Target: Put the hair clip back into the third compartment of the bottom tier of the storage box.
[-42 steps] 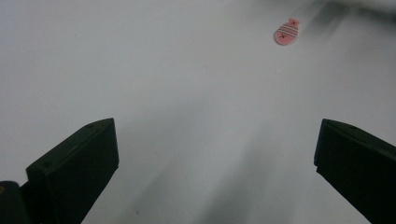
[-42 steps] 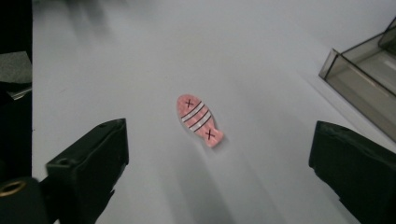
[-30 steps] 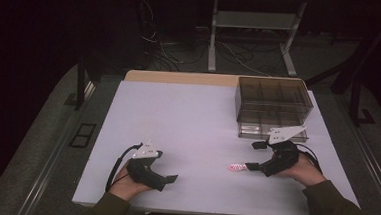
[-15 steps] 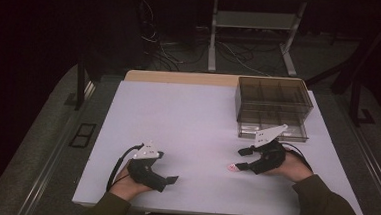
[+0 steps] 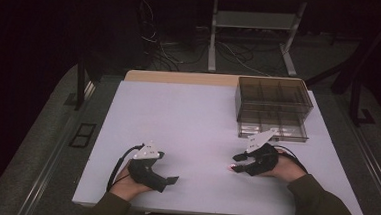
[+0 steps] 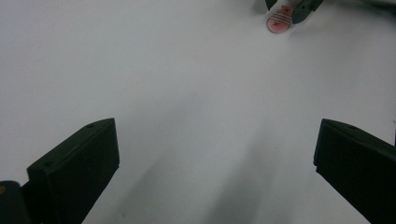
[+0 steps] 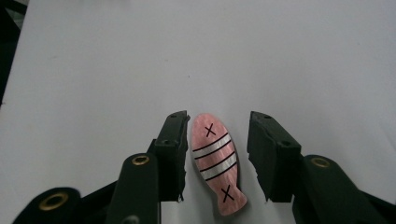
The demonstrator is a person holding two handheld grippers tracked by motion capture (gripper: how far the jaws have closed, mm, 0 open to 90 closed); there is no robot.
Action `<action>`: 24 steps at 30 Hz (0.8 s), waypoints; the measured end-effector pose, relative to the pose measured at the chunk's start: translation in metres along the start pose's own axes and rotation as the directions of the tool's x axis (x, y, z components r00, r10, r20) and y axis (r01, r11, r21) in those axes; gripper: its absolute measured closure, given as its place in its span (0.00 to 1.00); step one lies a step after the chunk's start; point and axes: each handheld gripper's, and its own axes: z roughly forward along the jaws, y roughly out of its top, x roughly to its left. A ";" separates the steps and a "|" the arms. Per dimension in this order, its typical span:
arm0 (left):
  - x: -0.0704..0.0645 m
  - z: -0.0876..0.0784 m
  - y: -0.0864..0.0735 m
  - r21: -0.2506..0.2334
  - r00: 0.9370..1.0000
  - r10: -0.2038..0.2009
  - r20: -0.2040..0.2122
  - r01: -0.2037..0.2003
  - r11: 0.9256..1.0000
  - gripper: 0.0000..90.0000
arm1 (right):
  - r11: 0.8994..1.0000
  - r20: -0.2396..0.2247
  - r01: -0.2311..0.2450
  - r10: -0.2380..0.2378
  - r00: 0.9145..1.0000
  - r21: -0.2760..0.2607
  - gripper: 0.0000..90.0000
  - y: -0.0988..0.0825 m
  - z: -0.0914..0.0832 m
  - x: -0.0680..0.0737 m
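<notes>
The right gripper [image 7: 217,158] has sunk toward the table [image 5: 188,117], its jaws closing around the pink fish [image 7: 216,163], not yet pinching. The left gripper [image 6: 215,154] stays wide open.

I find no words, brands or numbers to read. The only signs sit on the pink fish-shaped piece [image 7: 215,164], low in the middle of my right gripper view: two black X marks, one near each end.
</notes>
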 end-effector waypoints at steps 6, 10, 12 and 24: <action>0.000 0.000 0.000 0.001 1.000 -0.002 0.000 0.002 1.000 0.00 | 0.999 0.028 0.030 -0.030 0.999 0.026 0.65 -0.001 0.004 0.003; 0.000 0.000 0.000 -0.002 1.000 -0.005 0.000 0.005 1.000 0.00 | 0.998 0.029 0.045 -0.046 0.999 0.033 0.67 -0.001 0.005 0.004; 0.000 0.000 0.000 -0.001 1.000 -0.005 0.001 0.005 1.000 0.00 | 0.998 0.028 0.046 -0.047 0.999 0.034 0.68 -0.001 0.005 0.005; 0.000 0.000 0.000 0.006 1.000 -0.002 0.004 0.002 1.000 0.00 | 0.998 0.015 0.050 -0.051 0.999 0.035 0.70 -0.002 0.005 0.004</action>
